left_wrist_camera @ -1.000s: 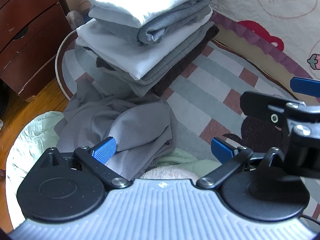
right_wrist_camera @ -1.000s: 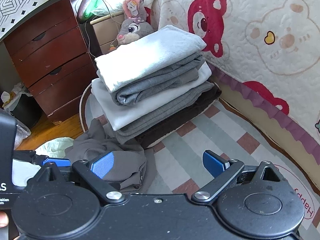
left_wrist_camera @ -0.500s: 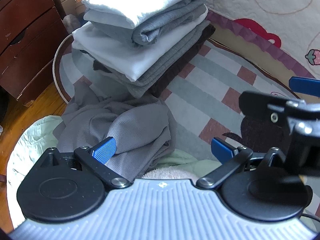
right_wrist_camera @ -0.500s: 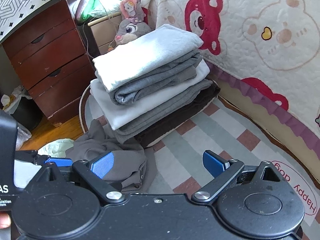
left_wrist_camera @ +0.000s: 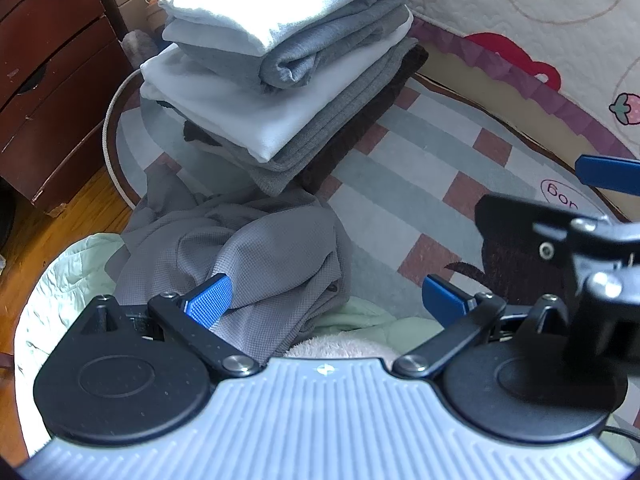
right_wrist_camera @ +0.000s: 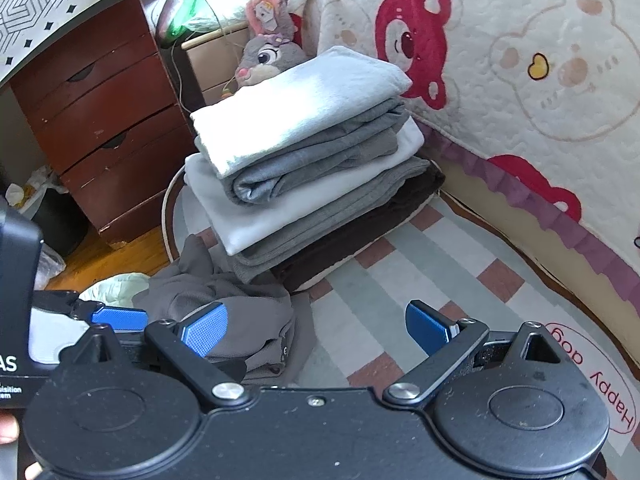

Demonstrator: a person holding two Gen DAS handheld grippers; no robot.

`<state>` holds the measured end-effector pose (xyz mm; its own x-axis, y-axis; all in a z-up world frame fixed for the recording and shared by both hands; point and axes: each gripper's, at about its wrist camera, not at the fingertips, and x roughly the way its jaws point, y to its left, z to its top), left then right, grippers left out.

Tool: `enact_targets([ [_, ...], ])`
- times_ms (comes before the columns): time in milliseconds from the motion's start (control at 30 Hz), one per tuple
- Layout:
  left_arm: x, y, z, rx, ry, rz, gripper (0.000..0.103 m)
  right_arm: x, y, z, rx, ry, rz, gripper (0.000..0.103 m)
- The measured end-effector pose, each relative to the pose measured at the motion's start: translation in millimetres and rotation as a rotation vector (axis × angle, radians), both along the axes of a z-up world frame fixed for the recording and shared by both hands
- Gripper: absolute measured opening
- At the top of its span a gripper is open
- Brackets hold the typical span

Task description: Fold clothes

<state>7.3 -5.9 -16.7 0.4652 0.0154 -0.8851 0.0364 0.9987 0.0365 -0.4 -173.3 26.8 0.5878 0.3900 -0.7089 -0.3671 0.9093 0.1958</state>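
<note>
Both tongs hovered apart over the next garment to fold.

Leftmost, the crumpled grey garment (left_wrist_camera: pixel 248 256) lay on the striped rug (left_wrist_camera: pixel 408 184), just in front of the folded stack (left_wrist_camera: pixel 280 80). The left gripper (left_wrist_camera: pixel 328 294) gaped, holding nothing. To its right, the right gripper (right_wrist_camera: pixel 316 326) gaped too. A good pick probably meant pinching one hem edge, not the bunched middle.
</note>
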Motion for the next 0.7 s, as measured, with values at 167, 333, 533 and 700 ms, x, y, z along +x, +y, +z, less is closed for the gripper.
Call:
enact_targets([
  [167,0.1,-0.2,-0.8,0.001,0.004,-0.005,0.103,0.4,0.7,-0.7,0.000,0.001,0.001,0.098],
  [333,2.3,-0.3,-4.7,0.011,0.013,-0.010,0.103,2.7,0.4,-1.8,0.002,0.006,0.001,0.098],
  [533,4.5,0.2,-8.8,0.010,0.022,-0.010,0.103,5.1,0.5,-4.4,0.005,0.018,-0.001,0.098],
  [700,7.5,0.1,-13.7,0.016,0.034,-0.015,0.103,7.2,4.7,-7.3,0.004,0.030,0.007,0.098],
])
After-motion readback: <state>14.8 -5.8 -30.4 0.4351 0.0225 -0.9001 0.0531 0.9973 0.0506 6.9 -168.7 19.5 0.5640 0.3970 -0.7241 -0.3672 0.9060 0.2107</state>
